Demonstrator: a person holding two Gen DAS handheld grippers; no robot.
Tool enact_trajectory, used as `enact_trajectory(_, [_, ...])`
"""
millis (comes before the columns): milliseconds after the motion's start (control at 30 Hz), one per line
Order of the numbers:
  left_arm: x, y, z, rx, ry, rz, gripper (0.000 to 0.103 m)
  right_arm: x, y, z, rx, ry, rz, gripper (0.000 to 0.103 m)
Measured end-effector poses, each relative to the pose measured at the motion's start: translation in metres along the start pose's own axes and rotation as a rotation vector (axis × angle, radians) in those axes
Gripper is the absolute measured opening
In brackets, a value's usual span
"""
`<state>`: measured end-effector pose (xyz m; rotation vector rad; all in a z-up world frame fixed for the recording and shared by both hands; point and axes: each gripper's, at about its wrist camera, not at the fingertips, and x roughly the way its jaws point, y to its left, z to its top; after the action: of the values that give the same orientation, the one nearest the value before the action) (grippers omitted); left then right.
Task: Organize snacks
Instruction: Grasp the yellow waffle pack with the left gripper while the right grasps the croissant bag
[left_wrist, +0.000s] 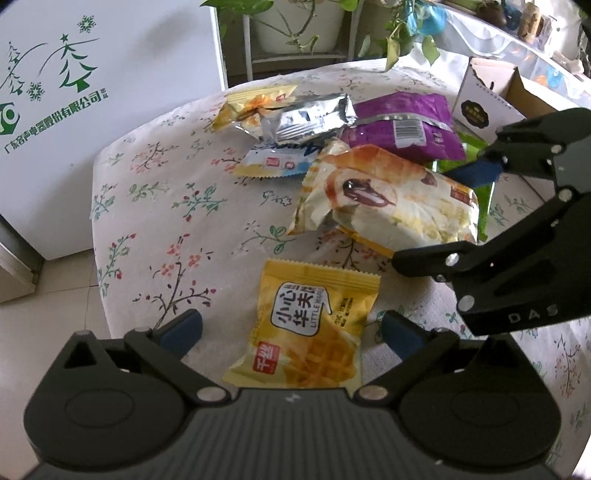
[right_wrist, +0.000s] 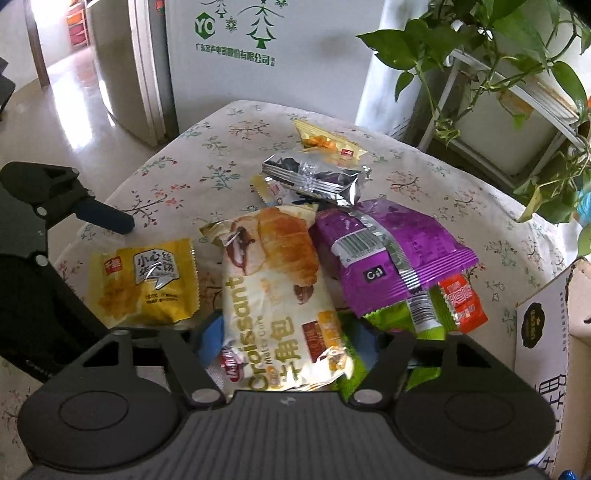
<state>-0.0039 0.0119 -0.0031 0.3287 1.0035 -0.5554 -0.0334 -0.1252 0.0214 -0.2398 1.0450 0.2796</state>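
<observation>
The left gripper (left_wrist: 291, 328) stands wide open over the yellow waffle packet (left_wrist: 306, 325), which lies flat and apart from the pile on the flowered tablecloth (left_wrist: 166, 229), its pads clear on either side. The right gripper (right_wrist: 288, 341) straddles the near end of the croissant bag (right_wrist: 280, 295); whether its pads press yet cannot be told. Next, each likely needs a firm close and a lift toward the cardboard box (right_wrist: 543, 325).
</observation>
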Motion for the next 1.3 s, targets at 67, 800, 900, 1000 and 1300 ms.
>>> enact_trajectory(67, [0.0, 0.0, 0.0, -0.001, 0.003, 0.001, 0.103, -0.001, -0.001, 0.0, 0.005, 0.002, 0.005, 0.068])
enact_trajectory(800, [-0.015, -0.003, 0.001, -0.072, -0.035, -0.013, 0.053, -0.014, -0.012, -0.003, 0.093, 0.006, 0.053, 0.064])
enact_trajectory(900, [-0.015, -0.003, 0.001, -0.1, -0.034, -0.007, 0.052, -0.017, -0.012, -0.003, 0.097, 0.0, 0.052, 0.064])
enact_trajectory(1000, [-0.015, -0.003, 0.001, -0.114, -0.034, 0.005, 0.052, -0.02, -0.013, -0.003, 0.101, -0.007, 0.055, 0.064])
enact_trajectory(1300, [-0.022, 0.0, 0.001, -0.168, -0.038, -0.002, 0.051, -0.031, -0.015, -0.002, 0.101, -0.03, 0.072, 0.064])
